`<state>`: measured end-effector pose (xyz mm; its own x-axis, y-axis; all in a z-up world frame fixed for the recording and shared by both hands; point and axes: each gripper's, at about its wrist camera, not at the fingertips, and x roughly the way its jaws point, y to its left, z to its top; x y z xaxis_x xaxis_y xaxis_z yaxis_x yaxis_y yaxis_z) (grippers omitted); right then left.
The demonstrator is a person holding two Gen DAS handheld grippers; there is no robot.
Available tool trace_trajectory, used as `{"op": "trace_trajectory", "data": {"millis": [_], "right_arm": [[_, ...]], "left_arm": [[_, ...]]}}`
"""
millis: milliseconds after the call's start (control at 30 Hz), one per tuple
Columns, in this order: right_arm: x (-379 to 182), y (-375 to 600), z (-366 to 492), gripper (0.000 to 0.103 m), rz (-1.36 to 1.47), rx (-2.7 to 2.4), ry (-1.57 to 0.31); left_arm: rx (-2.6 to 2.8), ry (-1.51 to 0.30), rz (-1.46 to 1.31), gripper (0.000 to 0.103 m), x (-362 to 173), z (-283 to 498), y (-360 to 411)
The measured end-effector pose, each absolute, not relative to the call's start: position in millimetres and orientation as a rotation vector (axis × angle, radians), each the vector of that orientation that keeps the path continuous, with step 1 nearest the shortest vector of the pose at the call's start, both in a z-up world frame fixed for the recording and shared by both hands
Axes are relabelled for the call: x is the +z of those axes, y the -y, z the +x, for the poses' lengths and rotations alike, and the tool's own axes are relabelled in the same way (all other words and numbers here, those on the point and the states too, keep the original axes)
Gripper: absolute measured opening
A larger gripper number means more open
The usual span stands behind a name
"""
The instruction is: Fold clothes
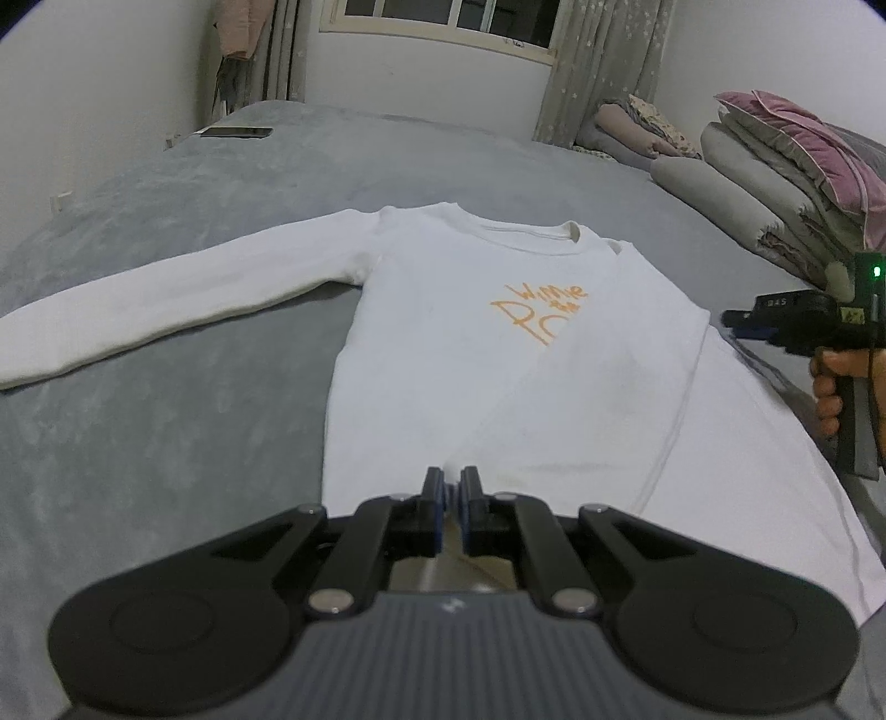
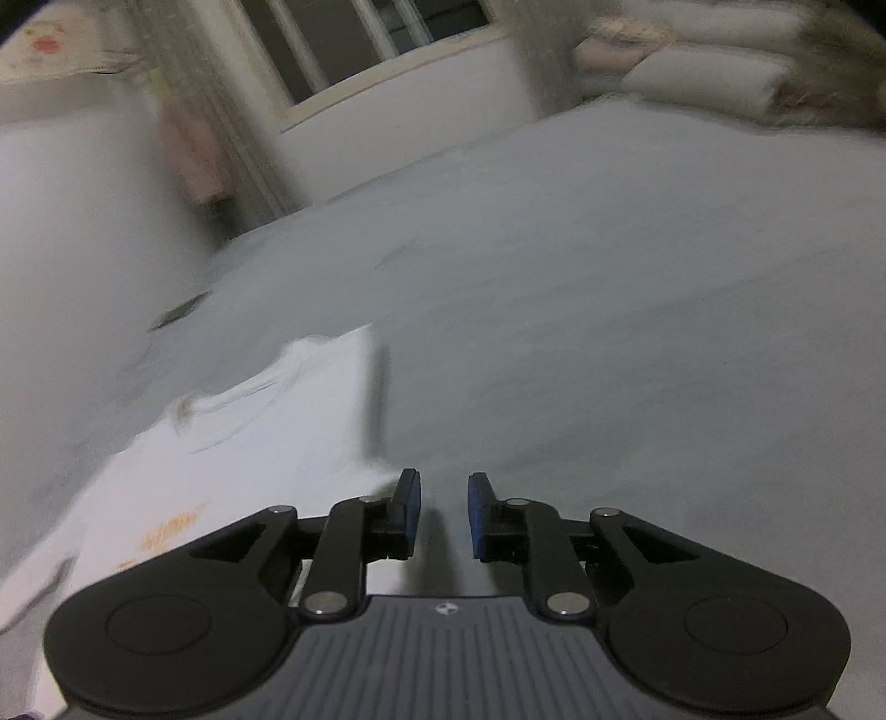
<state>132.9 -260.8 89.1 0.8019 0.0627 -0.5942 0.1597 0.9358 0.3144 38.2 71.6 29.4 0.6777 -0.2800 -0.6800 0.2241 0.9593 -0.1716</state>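
A white long-sleeved sweater (image 1: 443,332) with orange lettering lies front up on the grey bed (image 1: 166,443). Its left sleeve (image 1: 166,310) stretches out flat to the left. Its right side is folded in over the chest and hides part of the print. My left gripper (image 1: 451,482) is shut on a pinch of white fabric near the hem. At the right edge of the left wrist view a hand (image 1: 828,387) holds my right gripper (image 1: 736,320) beside the sweater. In the blurred right wrist view, that gripper (image 2: 443,498) stands slightly open over the bedcover (image 2: 609,332), nothing between its pads, with the sweater (image 2: 266,443) to its left.
A dark phone (image 1: 236,132) lies at the bed's far left corner. Folded quilts and pillows (image 1: 775,188) are stacked along the right side. A wall with a window (image 1: 443,16) and curtains stands beyond the bed.
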Motion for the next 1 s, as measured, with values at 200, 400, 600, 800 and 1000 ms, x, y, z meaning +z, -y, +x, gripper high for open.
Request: {"op": "trace_trajectory", "data": {"millis": [200,400,600,800,1000], "right_arm": [[115,230,129,0.017,0.204,0.072,-0.547],[93,198,144,0.000,0.015,0.120,-0.649],[88,190,146,0.000,-0.066,0.057,-0.679],[84,175,157,0.000,-0.186,0.002,-0.692],[94,135,147,0.001,-0.380,-0.026,-0.677]], "left_arm": [[-0.281,-0.776,-0.059,0.006,28,37,-69],[-0.285,-0.775,-0.052,0.007,28,36,-69],[-0.281,-0.800,-0.026,0.015,27,37,-69],[-0.283,-0.817,-0.042,0.017,26,38,-72],[-0.263,-0.827,-0.123,0.021,32,41,-92]]}}
